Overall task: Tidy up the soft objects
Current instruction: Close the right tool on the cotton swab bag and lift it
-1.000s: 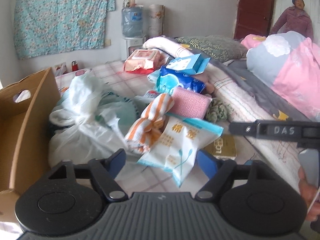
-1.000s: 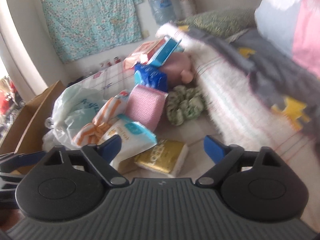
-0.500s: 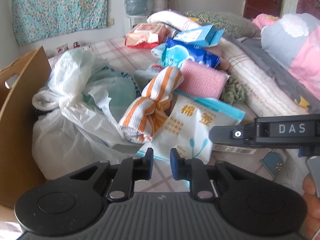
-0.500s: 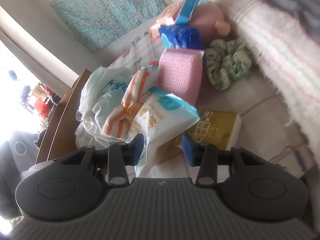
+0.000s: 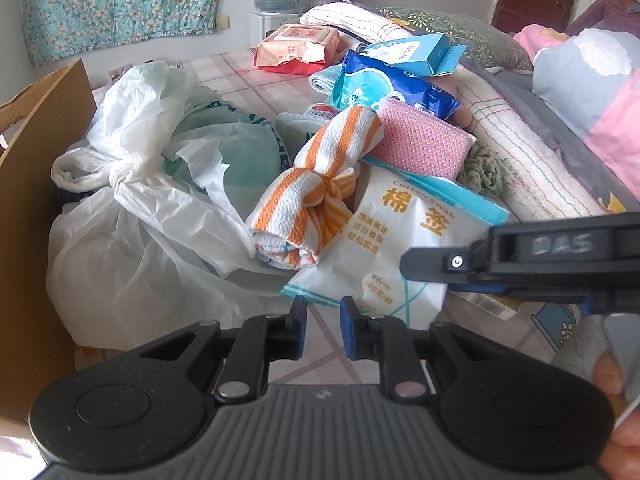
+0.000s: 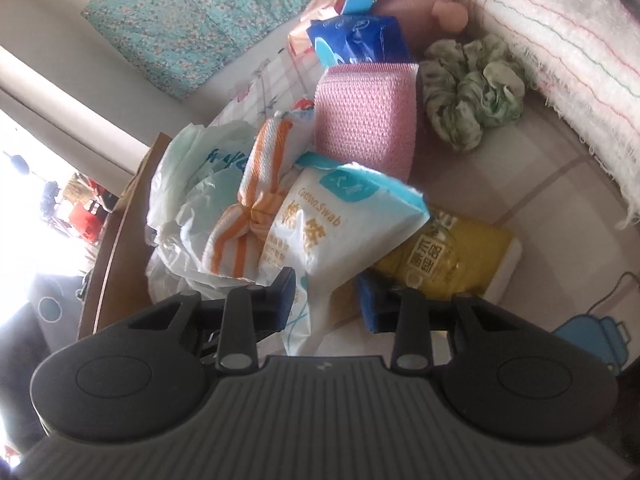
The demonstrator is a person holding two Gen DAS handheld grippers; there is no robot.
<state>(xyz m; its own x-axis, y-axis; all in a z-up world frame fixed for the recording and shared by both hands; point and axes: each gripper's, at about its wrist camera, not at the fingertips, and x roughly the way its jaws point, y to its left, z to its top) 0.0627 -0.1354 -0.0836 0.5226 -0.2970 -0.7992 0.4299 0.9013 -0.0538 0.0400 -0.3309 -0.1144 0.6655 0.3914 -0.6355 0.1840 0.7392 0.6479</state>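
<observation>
A white and blue cotton swab pack (image 5: 396, 240) lies on the bed against an orange striped knotted towel (image 5: 316, 196) and a pink knit pad (image 5: 420, 144). My left gripper (image 5: 323, 326) hovers just before the pack's lower corner, jaws nearly closed with a narrow gap and nothing between them. My right gripper (image 6: 326, 296) has its fingers on either side of the pack's lower end (image 6: 320, 240); whether they press it I cannot tell. Its side shows in the left wrist view (image 5: 520, 256).
White plastic bags (image 5: 160, 184) lie left, beside a cardboard box (image 5: 36, 184). A yellow tissue pack (image 6: 444, 256), a green scrunchie (image 6: 472, 92), a blue pack (image 5: 392, 84) and a folded blanket (image 5: 520, 152) surround the pile.
Both grippers moved in toward the cotton swab pack. The left jaws narrowed from wide open to nearly closed. The right jaws narrowed around the pack's lower end.
</observation>
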